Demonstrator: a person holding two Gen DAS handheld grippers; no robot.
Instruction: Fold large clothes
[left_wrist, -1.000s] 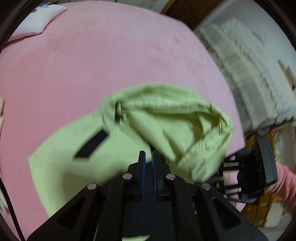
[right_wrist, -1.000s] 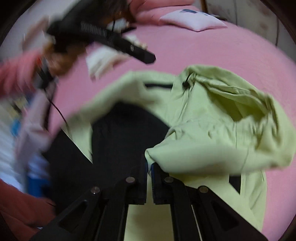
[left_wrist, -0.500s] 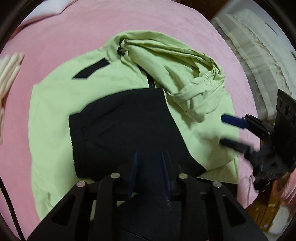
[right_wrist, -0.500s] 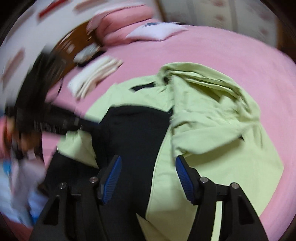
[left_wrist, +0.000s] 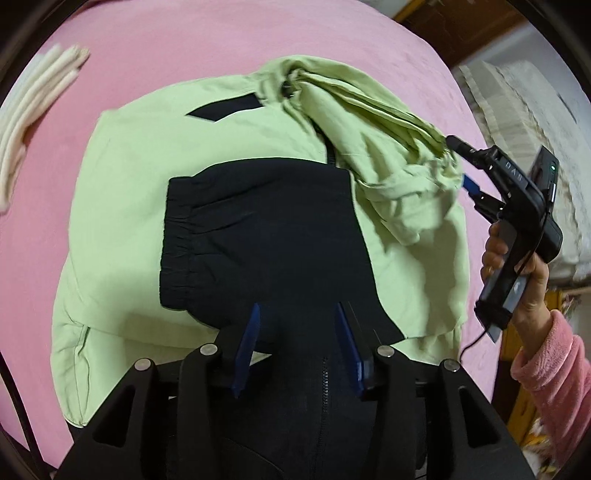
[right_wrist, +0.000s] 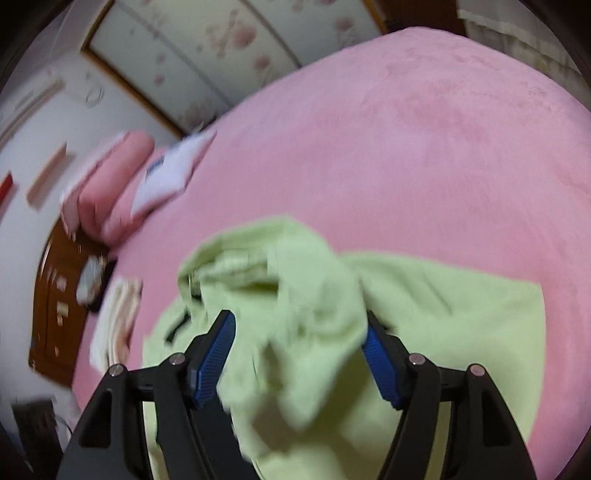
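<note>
The pink bed (left_wrist: 155, 55) fills both views, w/ the green-and-black jacket (left_wrist: 122, 206) lying flat across the middle, near the person's edge. Vs a sec ago the change is big: the black sleeve (left_wrist: 266, 236) that both tongs were carrying now lies folded over the jacket's front, cuff to the left, and both tongs have let go. The left gripper (left_wrist: 295, 347) sits over the black cloth, jaws opening, nothing pinched between them. The right gripper (right_wrist: 299, 362) has swung to the far right & now straddles the bunched green hood (left_wrist: 369, 147); jaws wide, cloth between the blue pads, but it looks loose, not clamped — blur makes that a judgement. So probably one sleeve fold is done and the hood comes next. The jacket's long axis runs near-to-far in the left view, hood end far-right, hem end near, under the left gripper.
</note>
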